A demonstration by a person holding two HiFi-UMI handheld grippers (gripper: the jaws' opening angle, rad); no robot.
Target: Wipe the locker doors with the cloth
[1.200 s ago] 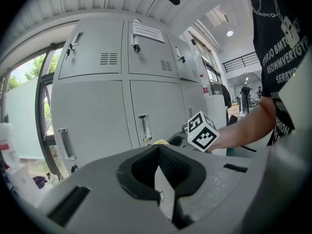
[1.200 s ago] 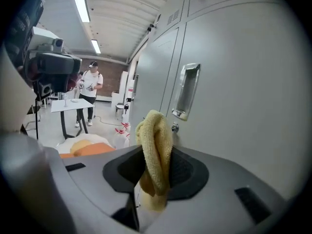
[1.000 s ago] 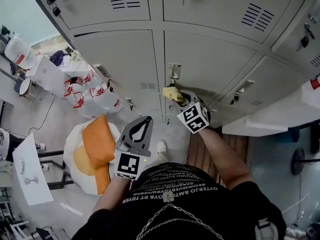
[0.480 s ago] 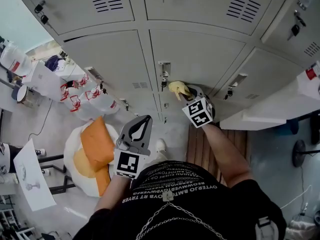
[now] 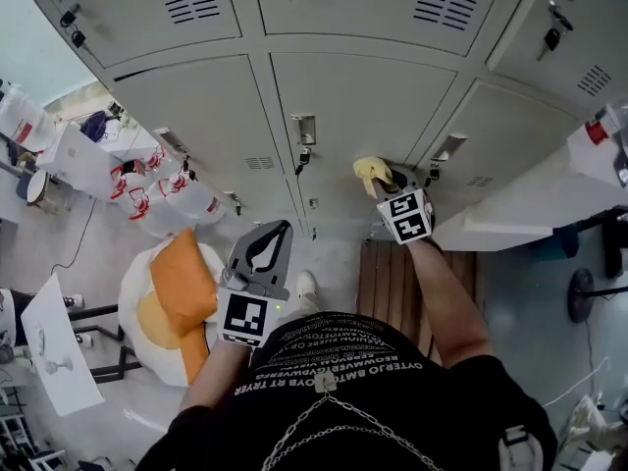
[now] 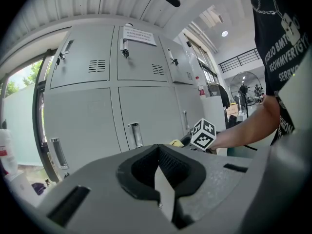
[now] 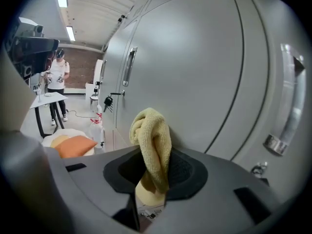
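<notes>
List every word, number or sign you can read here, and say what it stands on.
Nothing can be read with certainty.
Shirt print: capitals, upside down, too garbled.
Paper notice on locker door: too small.
Red print on white containers: too blurred.
Marker cubes: square patterns, no words.

Orange cushion (image 5: 182,281) atop a white pouffe (image 5: 132,281), white jugs (image 5: 191,202) nearby, wooden slats (image 5: 388,283) alongside.

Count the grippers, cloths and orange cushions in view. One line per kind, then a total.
Grippers: 2, the left gripper and the right gripper
Yellow cloth: 1
Orange cushion: 1
Total: 4
</notes>
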